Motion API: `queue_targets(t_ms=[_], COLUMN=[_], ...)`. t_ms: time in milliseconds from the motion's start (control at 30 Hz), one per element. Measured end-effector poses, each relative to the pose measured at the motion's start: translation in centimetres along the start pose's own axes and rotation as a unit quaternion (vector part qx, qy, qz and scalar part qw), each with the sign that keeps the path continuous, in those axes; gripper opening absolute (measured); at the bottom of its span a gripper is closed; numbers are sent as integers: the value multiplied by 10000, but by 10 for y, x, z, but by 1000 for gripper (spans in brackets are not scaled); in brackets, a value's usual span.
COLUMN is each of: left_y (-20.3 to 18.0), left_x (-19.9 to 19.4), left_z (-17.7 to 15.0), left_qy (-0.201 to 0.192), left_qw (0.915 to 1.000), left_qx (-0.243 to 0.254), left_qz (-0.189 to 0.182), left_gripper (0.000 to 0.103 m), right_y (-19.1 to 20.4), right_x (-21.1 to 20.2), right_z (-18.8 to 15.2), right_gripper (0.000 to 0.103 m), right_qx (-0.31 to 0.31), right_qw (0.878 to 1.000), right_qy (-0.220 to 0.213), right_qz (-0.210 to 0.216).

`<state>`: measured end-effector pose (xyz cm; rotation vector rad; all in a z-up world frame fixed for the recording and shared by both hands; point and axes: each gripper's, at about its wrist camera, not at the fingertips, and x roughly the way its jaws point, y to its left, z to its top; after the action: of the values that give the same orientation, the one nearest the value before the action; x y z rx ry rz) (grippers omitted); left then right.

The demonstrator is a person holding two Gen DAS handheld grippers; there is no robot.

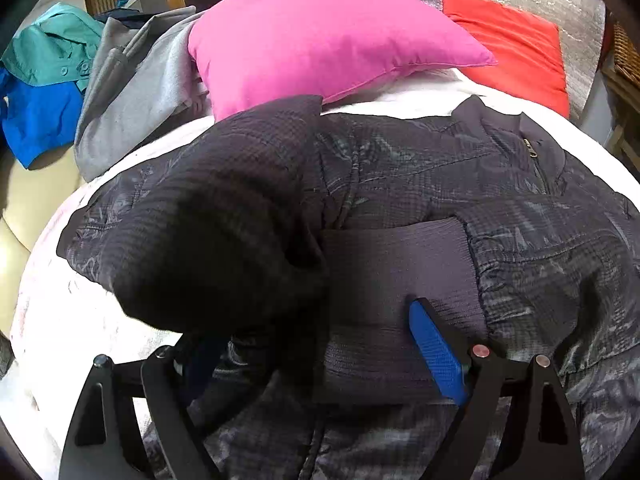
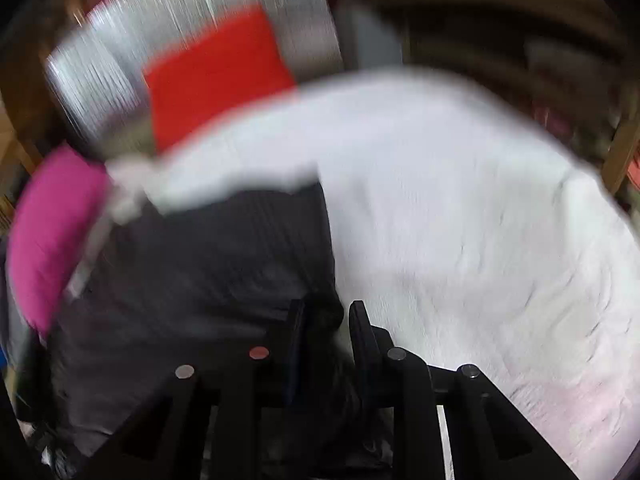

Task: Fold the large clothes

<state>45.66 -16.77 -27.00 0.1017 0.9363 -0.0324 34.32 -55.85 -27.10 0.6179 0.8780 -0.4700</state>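
Left wrist view: a white bed (image 1: 60, 320) carries the dark jacket (image 1: 400, 200) below a pink pillow (image 1: 320, 32), the left gripper (image 1: 304, 344) spread wide over its folded sleeve, the right gripper (image 2: 326, 320) clamped on its edge.

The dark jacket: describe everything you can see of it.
The jacket is dark grey-black with a fine grid weave and a faint sheen, like thin quilted synthetic. It lies spread on the white bedcover, collar and a short brass-coloured zip toward the red pillow. One sleeve is bunched and raised near the left gripper, whose jaws stand wide over the fabric; a smoother ribbed panel lies between them. Its top edge touches the pink pillow. In the blurred right view, the right gripper is nearly closed on an edge fold.
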Motion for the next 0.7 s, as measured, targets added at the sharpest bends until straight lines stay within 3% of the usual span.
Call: queue_targets(t_ms=[67,100,133,167,200,233,333,467,600,700], left_y=[3,6,11,21,32,44,100,178,257,302], left_x=[-7,-10,-15,-25,-32,-41,-60,-46,-15,-1], left_z=[1,3,5,1,3,2,9,11,3,-4], left_qy=[22,55,80,52,-39,-146,-551,-398,-34,100], left_qw=[9999,9998,9994,9990,9983,9976,9936,9820,9553,9345], left_qx=[66,87,76,27,-81,-191,-788,-1801,-2954,-3556], left_qz=[-116,-193,-333,-443,-575,-646,-589,-408,-110,-104], left_gripper=[89,89,89,89,89,89,89,93,93,92], right_y=[5,8,9,10,14,19,42,72,97,110], right_x=[-15,-25,-34,-49,-57,-68,-88,-91,-83,-74], right_z=[7,11,12,11,9,6,-8,-36,-61,-75], right_gripper=[30,39,50,78,87,87,86,86,86,87], right_qx=[-14,-9,59,159,198,171,-115,-390,-681,-939], right_qw=[9999,9994,9985,9963,9939,9911,9883,9853,9817,9814], right_qy=[-162,-333,-546,-842,-1066,-1278,-1374,-991,-572,-427], right_qz=[-35,17,62,110,188,330,649,1337,1686,1620])
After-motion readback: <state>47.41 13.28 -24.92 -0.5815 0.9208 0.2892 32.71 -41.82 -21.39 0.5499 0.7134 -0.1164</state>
